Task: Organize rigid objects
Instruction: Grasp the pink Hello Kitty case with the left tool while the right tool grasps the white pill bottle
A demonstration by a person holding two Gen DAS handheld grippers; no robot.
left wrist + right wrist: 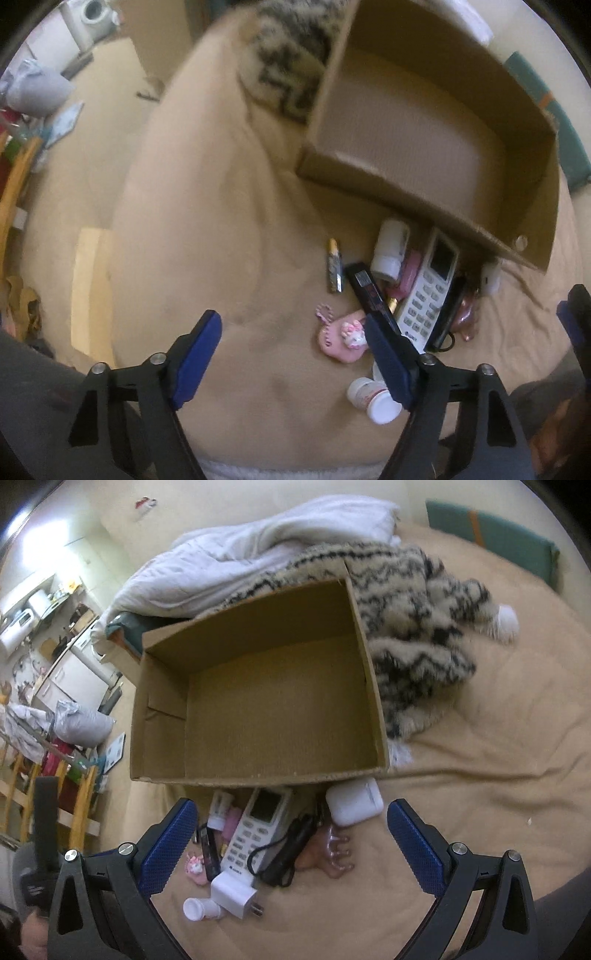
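- Far left of the left tongs (293, 354), past the bed's edge, there's floor clutter and a wooden rail (14, 184), all pretty blurry.
- Left tongs are spread wide with nothing between the blue pads, just bare tan bed sheet (207, 240). No earlier shot to compare, so that's all I can say about them.
- Just ahead of the left tongs' right-hand pad: a pink cat charm (345, 338), touching or nearly touching the pad, can't tell which.
- Beside that pad, lower down, a small white pill bottle (373, 400) lies on its side.
- Further ahead: a slim patterned tube (335, 271), a black stick-shaped thing (369, 295), a bigger white bottle (389, 251) and a white remote (430, 291), all bunched up against the cardboard box (424, 206).
- The box is open, sits on the bed just past the pile, and looks empty inside.
- Right tongs (291, 849) are also wide apart, gripping nothing, hovering over the same pile.
- Between their pads: the remote, a white charger plug (236, 893), a black corded gadget (291, 849) and a pinkish hair claw (332, 853).
- Up near the right pad, a white earbud case (354, 801) touches the box wall.
- Beyond the box: a fuzzy black-and-cream blanket (417, 627) and a white duvet (236, 557).
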